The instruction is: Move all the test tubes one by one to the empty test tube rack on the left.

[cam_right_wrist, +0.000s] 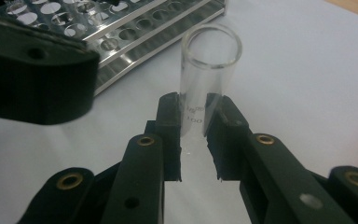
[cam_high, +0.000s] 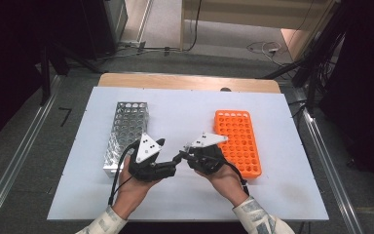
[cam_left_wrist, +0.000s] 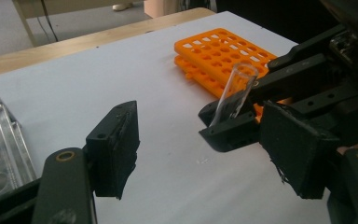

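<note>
A clear glass test tube (cam_right_wrist: 209, 60) stands upright, open end up, with my right gripper (cam_right_wrist: 196, 121) shut on its lower part. In the left gripper view the same tube (cam_left_wrist: 237, 88) leans slightly, held at the tip of the right gripper (cam_left_wrist: 223, 123). My left gripper (cam_left_wrist: 200, 140) is open wide, one jaw on either side of that tip, touching nothing. In the high view the left gripper (cam_high: 172, 165) and the right gripper (cam_high: 184, 156) meet tip to tip at the middle of the white sheet (cam_high: 185, 204).
A metal tube rack (cam_high: 126, 129) lies left of the hands, and an orange plastic rack (cam_high: 238, 141) lies right; the holes I can see are empty. The wooden table edge (cam_high: 190, 80) runs along the back. Bare sheet lies in front of both hands.
</note>
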Tool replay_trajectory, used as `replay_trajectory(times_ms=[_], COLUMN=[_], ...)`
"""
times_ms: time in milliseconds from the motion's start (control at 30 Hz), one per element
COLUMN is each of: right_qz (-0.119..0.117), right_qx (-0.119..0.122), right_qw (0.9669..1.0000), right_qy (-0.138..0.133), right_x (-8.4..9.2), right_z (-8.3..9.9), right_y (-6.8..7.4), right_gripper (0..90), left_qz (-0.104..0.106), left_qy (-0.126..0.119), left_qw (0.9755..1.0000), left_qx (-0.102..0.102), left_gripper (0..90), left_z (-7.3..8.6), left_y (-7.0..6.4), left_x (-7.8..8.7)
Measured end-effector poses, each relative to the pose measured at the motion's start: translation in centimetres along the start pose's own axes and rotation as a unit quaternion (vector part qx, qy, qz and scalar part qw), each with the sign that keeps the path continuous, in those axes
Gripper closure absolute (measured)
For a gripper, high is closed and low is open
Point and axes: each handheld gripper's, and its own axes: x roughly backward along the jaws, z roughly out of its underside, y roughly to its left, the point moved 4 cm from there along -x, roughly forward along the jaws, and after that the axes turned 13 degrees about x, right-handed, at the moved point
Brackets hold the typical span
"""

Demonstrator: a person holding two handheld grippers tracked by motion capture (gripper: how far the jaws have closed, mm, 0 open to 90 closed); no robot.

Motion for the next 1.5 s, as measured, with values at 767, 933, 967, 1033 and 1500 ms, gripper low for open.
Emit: replay_trajectory(times_ms=[767, 933, 967, 1033, 1500], right_qz=[-0.017, -0.019, -0.019, -0.019, -0.018], right_qx=[0.012, 0.009, 0.009, 0.009, 0.006], right_qw=[0.9998, 0.9998, 0.9998, 0.9998, 0.9998], right_qy=[0.0, -0.002, -0.002, -0.002, 0.001], right_x=[-0.9, -1.0, -0.9, -0.9, -0.8], right_z=[-0.8, -0.9, -0.9, -0.9, -0.9], right_y=[1.6, 1.5, 1.5, 1.6, 1.4], right_gripper=[73.0, 73.0, 73.0, 73.0, 72.9], left_qz=[0.009, 0.012, 0.012, 0.007, -0.003], left_qy=[0.002, 0.006, 0.008, 0.01, 0.006], left_qw=[1.0, 0.9999, 0.9998, 0.9999, 0.9997], left_qx=[-0.002, -0.007, -0.01, -0.011, -0.022], left_gripper=[52.9, 62.6, 63.9, 65.8, 75.1], left_z=[-0.1, 0.0, 0.0, 0.1, 0.2], left_y=[-0.5, -0.8, -0.8, -0.8, -0.8], left_x=[-1.1, -1.3, -1.4, -1.5, -1.7])
